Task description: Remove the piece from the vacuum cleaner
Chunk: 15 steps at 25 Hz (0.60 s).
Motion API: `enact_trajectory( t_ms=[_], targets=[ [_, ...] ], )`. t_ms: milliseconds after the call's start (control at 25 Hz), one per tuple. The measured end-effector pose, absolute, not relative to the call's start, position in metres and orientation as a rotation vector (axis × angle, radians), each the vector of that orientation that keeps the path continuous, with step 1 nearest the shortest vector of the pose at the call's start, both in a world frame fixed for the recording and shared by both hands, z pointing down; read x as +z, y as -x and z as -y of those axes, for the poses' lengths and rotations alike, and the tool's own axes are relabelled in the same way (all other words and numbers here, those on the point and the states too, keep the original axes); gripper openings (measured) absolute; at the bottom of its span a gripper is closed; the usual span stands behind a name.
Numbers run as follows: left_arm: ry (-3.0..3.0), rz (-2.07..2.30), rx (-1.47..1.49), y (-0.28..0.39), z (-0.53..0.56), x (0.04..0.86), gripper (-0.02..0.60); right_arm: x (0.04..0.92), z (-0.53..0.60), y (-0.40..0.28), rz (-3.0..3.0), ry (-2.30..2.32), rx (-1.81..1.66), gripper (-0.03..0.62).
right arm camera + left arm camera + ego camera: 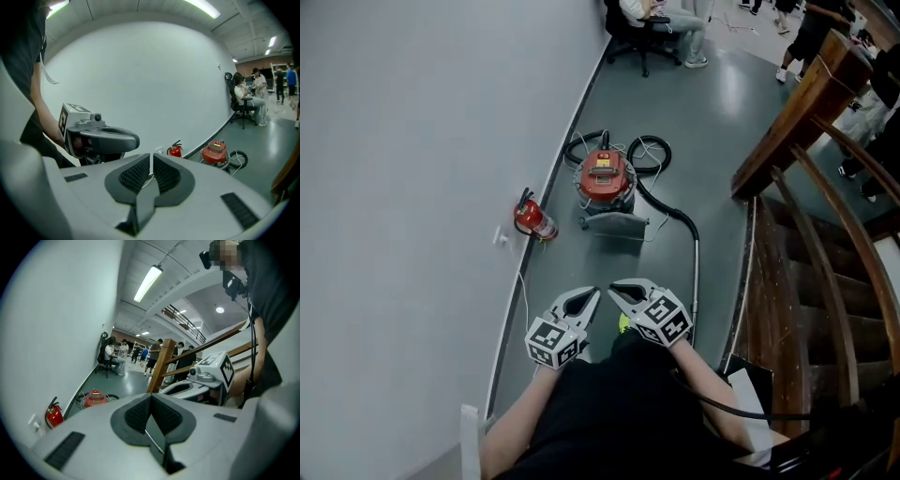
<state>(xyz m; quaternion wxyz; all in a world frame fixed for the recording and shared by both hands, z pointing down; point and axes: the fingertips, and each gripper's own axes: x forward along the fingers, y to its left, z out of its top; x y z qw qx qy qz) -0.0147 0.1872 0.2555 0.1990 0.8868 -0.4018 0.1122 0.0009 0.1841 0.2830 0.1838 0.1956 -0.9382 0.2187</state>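
- One red vacuum cleaner (pixel 605 176) on the floor (pixel 675 103), far, by the left wall (pixel 412 141), hose (pixel 684 225) trailing right.
- Left gripper (pixel 592 293) and right gripper (pixel 615 287) near, side by side: jaws together, nothing held.
- Fire extinguisher (pixel 534 220) left of vacuum cleaner.

red canister vacuum cleaner (pixel 605 176) stands upright on the floor, its black hose (pixel 661 202) attached.

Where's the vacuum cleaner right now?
Head view, upper centre: the red vacuum cleaner sits near the wall, just right of the fire extinguisher.
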Motion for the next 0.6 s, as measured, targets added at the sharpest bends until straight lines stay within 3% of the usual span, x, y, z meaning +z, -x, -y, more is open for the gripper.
enact_trajectory(
  t_ms=[600],
  targets=[
    [-2.489, 1.088, 0.32, 0.018, -0.133, 0.265, 0.008, 0.299, -0.131, 0.001, 2.598, -0.548, 0.632, 0.017]
  ],
)
